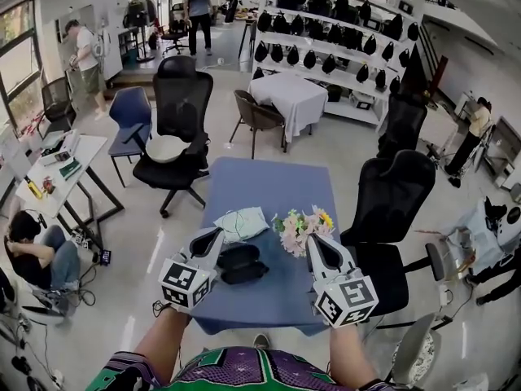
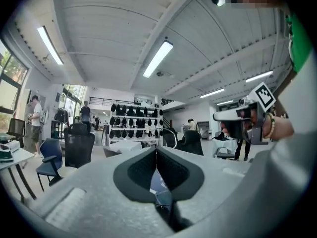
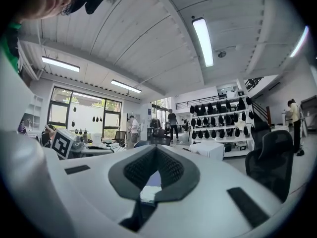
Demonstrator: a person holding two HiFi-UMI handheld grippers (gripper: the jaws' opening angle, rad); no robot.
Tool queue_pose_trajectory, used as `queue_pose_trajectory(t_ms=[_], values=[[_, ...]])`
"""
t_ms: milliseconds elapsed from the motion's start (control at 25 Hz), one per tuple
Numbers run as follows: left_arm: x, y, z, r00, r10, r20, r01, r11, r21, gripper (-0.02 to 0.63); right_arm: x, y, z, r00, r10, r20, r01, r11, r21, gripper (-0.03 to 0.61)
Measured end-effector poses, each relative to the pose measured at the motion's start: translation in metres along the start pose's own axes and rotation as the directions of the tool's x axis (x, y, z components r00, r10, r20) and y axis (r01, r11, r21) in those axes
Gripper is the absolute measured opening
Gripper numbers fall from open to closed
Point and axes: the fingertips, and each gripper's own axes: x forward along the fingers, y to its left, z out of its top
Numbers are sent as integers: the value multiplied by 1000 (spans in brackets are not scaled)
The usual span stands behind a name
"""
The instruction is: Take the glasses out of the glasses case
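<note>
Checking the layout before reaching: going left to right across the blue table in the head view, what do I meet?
left gripper → black glasses case → flower bunch → right gripper. The pale cloth overlaps the case, so omitted.

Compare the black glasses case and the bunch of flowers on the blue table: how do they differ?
The glasses case is plain black; the flowers are pink, white and yellow. The glasses case lies nearer the left gripper, the flowers nearer the right gripper. Both rest on the blue table.

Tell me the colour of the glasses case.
The glasses case is black; head view shows it best.
</note>
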Motion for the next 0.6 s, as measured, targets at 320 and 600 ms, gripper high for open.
queue_pose_trajectory(t_ms=[320,600], values=[[-21,15,31,993,82,88,-82,997,5,17,-10,-30,8,997,-69,36,69,998,-7,0],[-36,29,60,978,143,155,-139,990,-36,17,-12,-45,12,991,-124,44,124,992,-16,0]])
